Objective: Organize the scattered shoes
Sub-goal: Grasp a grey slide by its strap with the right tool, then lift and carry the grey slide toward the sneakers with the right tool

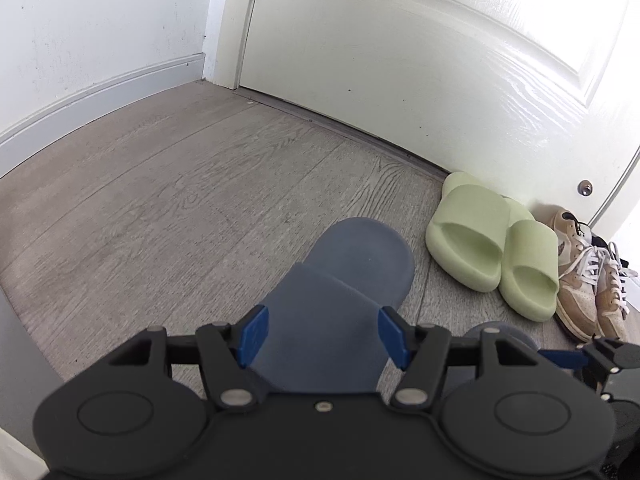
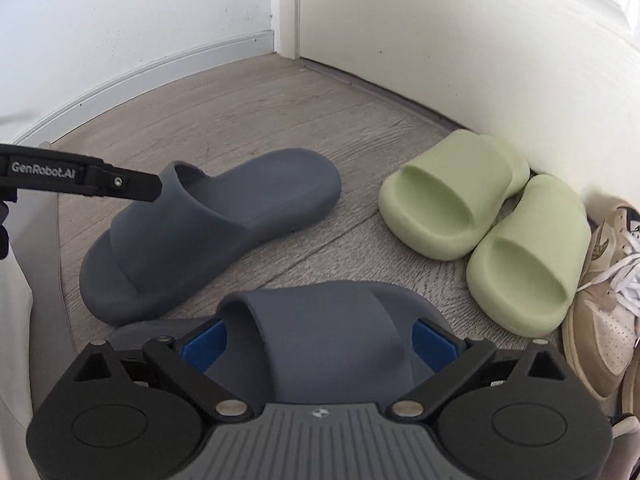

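Where the pale door point(image 1: 460, 60) meets the grey wood-grain floor point(image 1: 160, 184), you have the biggest things in view, with a white wall and grey skirting board point(image 1: 100, 96) running off to the left.

Against the foot of that door sit your sorted shoes: a pair of green slides point(image 2: 492, 220), side by side and touching, and just to their right a pair of tan-and-white laced sneakers point(image 1: 588, 280) (only partly in the right wrist view).

Two grey-blue slides lie on the open floor to the left of the green pair. The farther grey slide point(image 2: 208, 228) rests flat on its sole, angled across the boards, its toe pointing towards the green pair but apart from it. Your left gripper point(image 1: 324, 334) straddles this slide's strap; its blue pads point(image 1: 252, 334) stand at either edge of the strap, and you cannot tell from these views whether they press on it or merely flank it.

The nearer grey slide point(image 2: 332, 340) lies directly under your right gripper point(image 2: 320, 340), close to the green pair. That gripper's jaws stand wide, one blue pad point(image 2: 204, 344) on each side of the strap with visible space around them, so nothing is clamped.

The left gripper's black finger tip point(image 2: 120, 182) reaches the far slide's strap.
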Tool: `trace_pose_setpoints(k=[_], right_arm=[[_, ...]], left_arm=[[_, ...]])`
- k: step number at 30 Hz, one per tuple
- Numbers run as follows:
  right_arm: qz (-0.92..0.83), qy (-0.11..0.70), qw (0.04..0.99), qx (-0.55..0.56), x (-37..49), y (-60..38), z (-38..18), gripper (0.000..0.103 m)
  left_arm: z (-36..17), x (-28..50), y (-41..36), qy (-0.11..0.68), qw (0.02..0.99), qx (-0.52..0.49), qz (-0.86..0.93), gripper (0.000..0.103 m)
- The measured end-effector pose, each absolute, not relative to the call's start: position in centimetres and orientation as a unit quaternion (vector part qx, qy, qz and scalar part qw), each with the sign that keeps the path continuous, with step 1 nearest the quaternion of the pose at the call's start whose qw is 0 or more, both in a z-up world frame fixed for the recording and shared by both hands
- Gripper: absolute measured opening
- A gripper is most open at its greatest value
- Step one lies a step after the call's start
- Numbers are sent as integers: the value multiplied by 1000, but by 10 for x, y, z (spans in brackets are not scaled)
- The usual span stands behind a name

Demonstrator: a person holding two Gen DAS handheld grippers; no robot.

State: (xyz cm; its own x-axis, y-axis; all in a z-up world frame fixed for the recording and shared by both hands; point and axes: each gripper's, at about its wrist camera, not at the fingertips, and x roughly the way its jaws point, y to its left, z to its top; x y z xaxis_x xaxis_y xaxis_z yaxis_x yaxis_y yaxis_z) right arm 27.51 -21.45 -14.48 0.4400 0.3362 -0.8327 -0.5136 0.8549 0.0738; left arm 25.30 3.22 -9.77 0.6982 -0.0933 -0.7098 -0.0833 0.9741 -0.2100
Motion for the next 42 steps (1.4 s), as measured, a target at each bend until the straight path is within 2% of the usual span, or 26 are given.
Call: trace_pose_setpoints(k=[3, 5, 6, 8, 16, 20, 23, 25, 27, 34, 37, 42], right_arm=[[242, 475, 842, -85, 271, -217, -155, 95], [227, 476, 847, -73, 269, -219, -156, 80], [202, 471, 857, -49, 269, -225, -154, 68], [152, 473, 868, -2, 271, -235, -151, 64], [-104, 471, 866, 133, 246, -260, -149, 63], [-168, 466, 857, 142, 224, -249, -149, 64], [-179, 480, 849, 128, 211, -224, -149, 66], [-156, 487, 848, 135, 201, -210, -147, 78], [-113, 498, 844, 166, 192, -204, -144, 82], [-33, 495, 819, 289, 158, -219, -134, 82], [-49, 444, 806, 390, 150, -246, -128, 82], [-43, 464, 756, 460, 162, -274, -151, 81]], left_arm=[[-98, 253, 31, 389, 915, -109, -3, 61], [-97, 253, 31, 388, 915, -110, -3, 61], [-97, 253, 31, 387, 915, -111, -3, 61], [-97, 252, 32, 387, 915, -112, -2, 61], [-98, 253, 33, 388, 915, -113, 4, 61], [-98, 253, 31, 388, 915, -108, 5, 61], [-99, 253, 31, 390, 915, -104, 7, 61], [-99, 252, 31, 391, 914, -104, 8, 61], [-99, 252, 32, 392, 914, -106, 8, 61], [-97, 252, 35, 392, 913, -113, 6, 61], [-98, 252, 35, 393, 912, -115, 5, 61], [-98, 252, 33, 393, 913, -110, 1, 61]])
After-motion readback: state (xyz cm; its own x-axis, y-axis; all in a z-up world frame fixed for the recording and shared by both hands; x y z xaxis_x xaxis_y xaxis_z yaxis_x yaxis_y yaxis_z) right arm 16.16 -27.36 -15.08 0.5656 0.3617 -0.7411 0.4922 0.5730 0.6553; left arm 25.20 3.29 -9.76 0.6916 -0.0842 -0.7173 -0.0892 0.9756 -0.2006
